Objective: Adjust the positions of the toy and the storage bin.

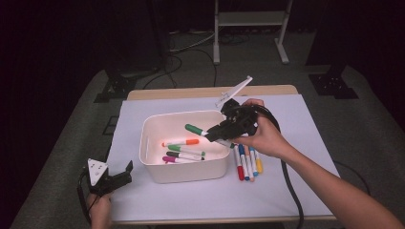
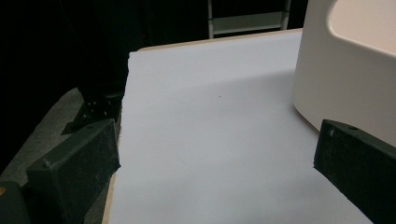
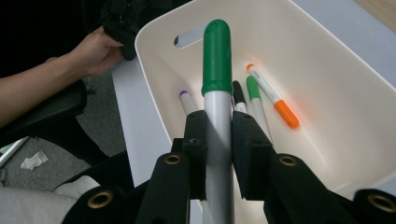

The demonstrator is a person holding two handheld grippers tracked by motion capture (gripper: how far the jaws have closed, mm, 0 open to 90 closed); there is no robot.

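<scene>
Two hand-held grippers are at work over a bench [image 1: 286, 191] covered with a white sheet. Right hand-held gripper [image 1: 216, 133]: clenched on the white barrel of a green-capped marker [image 1: 195, 129], held above the right part of the white plastic bin [image 1: 186, 171], cap pointing toward the bin's interior (in the right gripper view the barrel sits squarely between the two pads [image 3: 194, 158]). Left hand-held gripper [image 1: 125, 172]: released, jaws spread and holding nothing, resting at the near left corner of the bench, just beside the bin's left wall. Bin contents: an orange-capped marker [image 1: 181, 142], a green one [image 1: 184, 150] and a magenta-ended one [image 1: 177, 159] lying on the floor. Four further markers [image 1: 247, 163] lie side by side on the sheet, just right of the bin. Step in hand, as judged: transfer of markers into the bin, one at a time. Next move calls for lowering the held marker below the rim, then spreading the jaws to drop it clear of the wall.
</scene>
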